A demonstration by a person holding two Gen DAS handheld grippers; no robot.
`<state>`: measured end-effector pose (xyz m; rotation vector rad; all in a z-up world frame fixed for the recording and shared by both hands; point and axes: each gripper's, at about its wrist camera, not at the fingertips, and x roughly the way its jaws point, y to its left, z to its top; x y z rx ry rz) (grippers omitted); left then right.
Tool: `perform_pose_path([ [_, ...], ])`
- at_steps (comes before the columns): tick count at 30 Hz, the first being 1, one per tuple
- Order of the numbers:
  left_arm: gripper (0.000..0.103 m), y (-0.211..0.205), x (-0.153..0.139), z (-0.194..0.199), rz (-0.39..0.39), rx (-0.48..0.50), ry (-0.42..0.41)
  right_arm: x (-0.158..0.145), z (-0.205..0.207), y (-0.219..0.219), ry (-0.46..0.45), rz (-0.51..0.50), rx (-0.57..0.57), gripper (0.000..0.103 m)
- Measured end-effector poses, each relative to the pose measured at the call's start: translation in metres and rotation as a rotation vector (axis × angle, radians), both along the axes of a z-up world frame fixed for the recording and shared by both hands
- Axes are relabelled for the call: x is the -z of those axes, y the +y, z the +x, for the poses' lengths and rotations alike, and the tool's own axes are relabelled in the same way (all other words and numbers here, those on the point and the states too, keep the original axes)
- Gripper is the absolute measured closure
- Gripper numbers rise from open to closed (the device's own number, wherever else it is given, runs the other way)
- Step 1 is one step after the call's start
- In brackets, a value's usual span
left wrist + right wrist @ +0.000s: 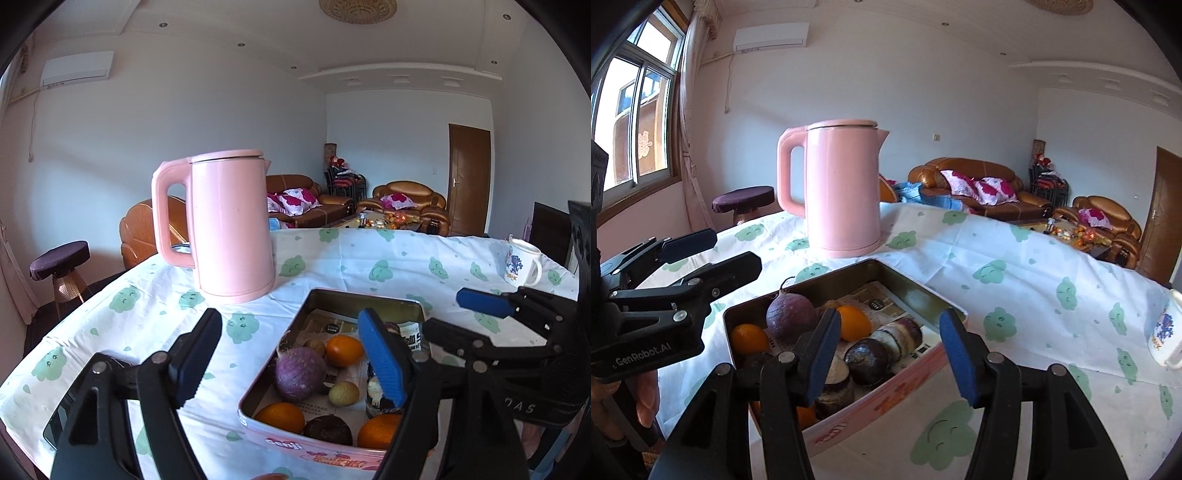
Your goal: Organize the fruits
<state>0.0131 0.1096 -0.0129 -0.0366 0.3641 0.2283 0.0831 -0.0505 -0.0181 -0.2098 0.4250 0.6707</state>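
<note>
Three oranges (pixel 345 350) and a purple radish (pixel 300 373) fill the pink tin (pixel 280 441); both grippers' jaws released, empty.

The left gripper (pixel 713 254) body reads "GenRobot.AI".

Daylit white-walled room: window (pixel 639 110), brown sofa (pixel 975 184), armchair (pixel 410 203), wooden door (pixel 468 177).

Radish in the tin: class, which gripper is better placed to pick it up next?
Left, probably. The radish lies straight ahead of the open left gripper; the right gripper points at darker items beside it.
</note>
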Motion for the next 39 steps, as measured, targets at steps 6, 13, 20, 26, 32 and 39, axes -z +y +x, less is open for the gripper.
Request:
perform_pose_path([
  [6,0.012,-0.008,-0.005,-0.004,0.023,0.004,-0.023,-0.019,-0.015,-0.023,-0.118,0.021,0.074,0.034],
  [13,0.01,-0.018,-0.008,-0.007,0.044,0.019,-0.029,-0.029,-0.019,-0.037,-0.146,0.049,0.102,0.03],
  [20,0.003,-0.021,-0.008,-0.006,0.056,0.013,-0.025,-0.028,-0.021,-0.041,-0.139,0.052,0.098,0.029],
  [26,0.002,-0.021,-0.005,-0.001,0.05,0.005,0.001,-0.026,-0.02,-0.044,-0.134,0.051,0.105,0.029],
  [32,0.0,-0.025,-0.005,-0.001,0.064,0.013,0.003,-0.025,-0.019,-0.046,-0.133,0.053,0.11,0.029],
  [39,0.0,-0.029,-0.005,-0.001,0.064,0.023,0.004,-0.026,-0.022,-0.049,-0.139,0.057,0.112,0.029],
])
